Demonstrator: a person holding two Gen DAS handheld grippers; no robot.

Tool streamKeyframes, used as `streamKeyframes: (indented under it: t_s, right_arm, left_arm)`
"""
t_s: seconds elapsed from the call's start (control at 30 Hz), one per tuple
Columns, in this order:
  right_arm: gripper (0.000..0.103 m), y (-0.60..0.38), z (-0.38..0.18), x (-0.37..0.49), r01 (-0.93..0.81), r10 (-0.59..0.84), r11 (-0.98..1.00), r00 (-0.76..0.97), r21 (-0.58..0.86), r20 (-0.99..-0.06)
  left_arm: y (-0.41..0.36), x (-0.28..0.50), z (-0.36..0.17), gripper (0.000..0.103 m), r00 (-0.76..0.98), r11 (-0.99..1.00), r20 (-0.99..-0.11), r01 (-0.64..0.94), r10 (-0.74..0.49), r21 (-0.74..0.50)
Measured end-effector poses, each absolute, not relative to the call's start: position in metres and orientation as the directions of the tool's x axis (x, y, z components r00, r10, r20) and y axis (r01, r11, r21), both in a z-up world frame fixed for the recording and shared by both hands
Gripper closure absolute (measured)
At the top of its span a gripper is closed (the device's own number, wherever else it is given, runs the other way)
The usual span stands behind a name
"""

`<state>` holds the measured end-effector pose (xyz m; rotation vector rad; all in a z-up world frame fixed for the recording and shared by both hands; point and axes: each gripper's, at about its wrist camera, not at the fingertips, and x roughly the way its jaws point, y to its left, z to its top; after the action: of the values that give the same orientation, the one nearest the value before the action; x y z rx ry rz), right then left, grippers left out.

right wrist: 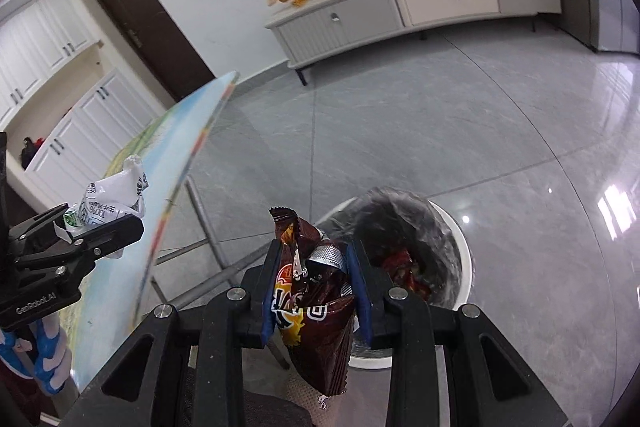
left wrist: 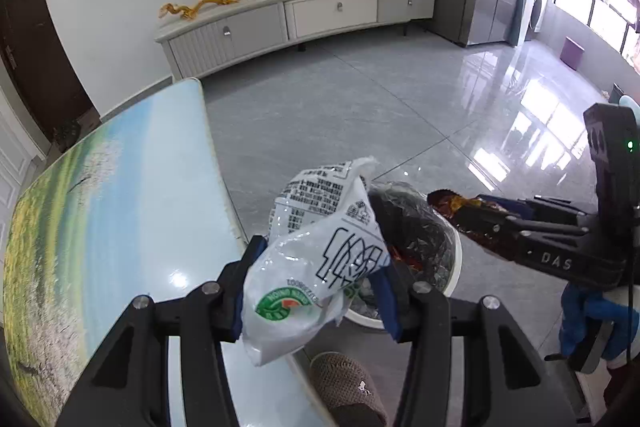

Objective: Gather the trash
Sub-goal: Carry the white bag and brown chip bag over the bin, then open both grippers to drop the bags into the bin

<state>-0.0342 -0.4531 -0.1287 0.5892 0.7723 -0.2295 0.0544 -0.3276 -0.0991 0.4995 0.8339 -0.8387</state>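
Observation:
My left gripper point(left wrist: 316, 263) is shut on a crumpled white plastic wrapper point(left wrist: 316, 267) with black print and a green logo, held at the table's edge above the floor. It also shows in the right wrist view point(right wrist: 112, 203). My right gripper point(right wrist: 316, 267) is shut on a dark brown snack bag point(right wrist: 316, 307), held just left of the bin's mouth; the bag also shows in the left wrist view point(left wrist: 460, 207). A white trash bin point(right wrist: 456, 227) with a black liner stands on the floor below, with red trash point(right wrist: 408, 271) inside.
A table point(left wrist: 120, 207) with a landscape print top lies to the left, its metal legs point(right wrist: 208, 227) beside the bin. A slippered foot point(left wrist: 344, 387) is under the table edge. A TV cabinet point(left wrist: 300, 19) stands by the far wall across grey tiled floor.

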Motion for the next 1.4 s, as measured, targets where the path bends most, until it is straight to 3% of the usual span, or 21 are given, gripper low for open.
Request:
streamKeyframes:
  t_s: [0.3,0.47,0.63,0.87,1.4]
  right_arm:
    - [0.066,-0.477,-0.154,-0.020,0.511,-0.012,0.753,0.640,0.414,-0.769]
    - [0.051,-0.487,-0.164,-0.018,0.559,-0.023,0.718,0.614,0.414,-0.789]
    - [0.048,-0.493,-0.167,-0.020,0.591,-0.043,0.697,0.600,0.407,-0.799]
    - [0.043,-0.489,-0.167,-0.019,0.606,-0.058,0.692,0.588,0.391,-0.807]
    - [0.034,-0.482,-0.170,-0.010,0.609,-0.006,0.686,0.553,0.399,-0.833]
  left_arm:
    - [-0.369,0.068,-0.123,0.053,0.295,0.557,-0.843,0.831,-0.450,-0.007]
    - [-0.377,0.084,-0.131,0.051,0.198,0.559,-0.854,0.820,-0.480,-0.124]
    - [-0.382,0.093,-0.131,0.049,0.151,0.550,-0.850,0.815,-0.504,-0.181]
    - [-0.384,0.097,-0.131,0.043,0.125,0.543,-0.844,0.811,-0.522,-0.216]
    - [-0.365,0.105,-0.120,0.042,0.154,0.573,-0.827,0.787,-0.541,-0.228]
